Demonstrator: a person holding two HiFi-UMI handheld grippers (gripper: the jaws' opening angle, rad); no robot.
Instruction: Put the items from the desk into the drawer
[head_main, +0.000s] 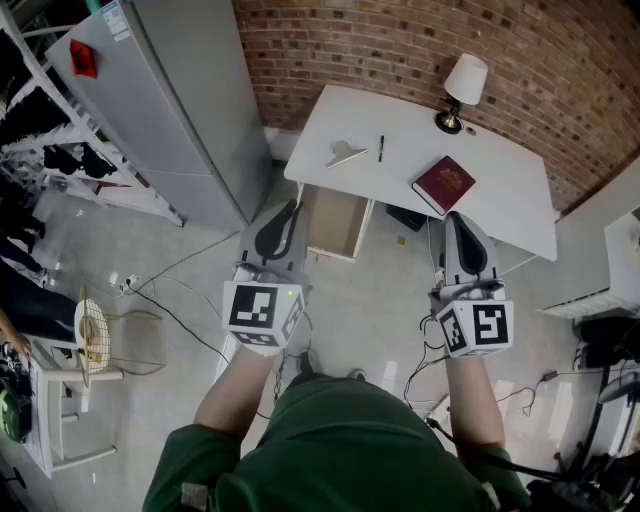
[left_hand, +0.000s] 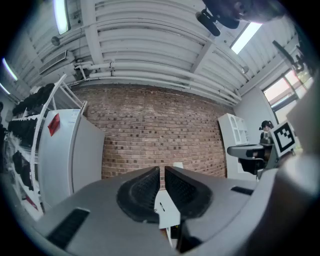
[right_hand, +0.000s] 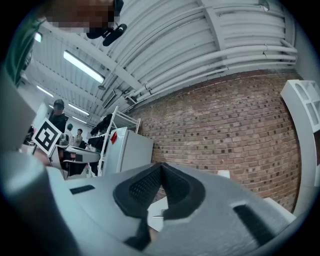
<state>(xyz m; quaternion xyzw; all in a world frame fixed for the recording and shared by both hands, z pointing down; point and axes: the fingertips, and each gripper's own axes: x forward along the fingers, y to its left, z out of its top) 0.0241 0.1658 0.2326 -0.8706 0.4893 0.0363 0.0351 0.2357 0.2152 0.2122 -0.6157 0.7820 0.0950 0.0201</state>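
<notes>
Two claws held low in front of the white desk, nothing in either

Left gripper with jaws nearly together, just a thin slit, nothing inside; right gripper with jaws pressed together at the tips, holding nothing; on the desk, a red book near the front edge, a black pen and a grey folded paper side by side further left, a lamp at the back by the brick wall; drawer pulled open under the desk's left end, just ahead of the left gripper.
</notes>
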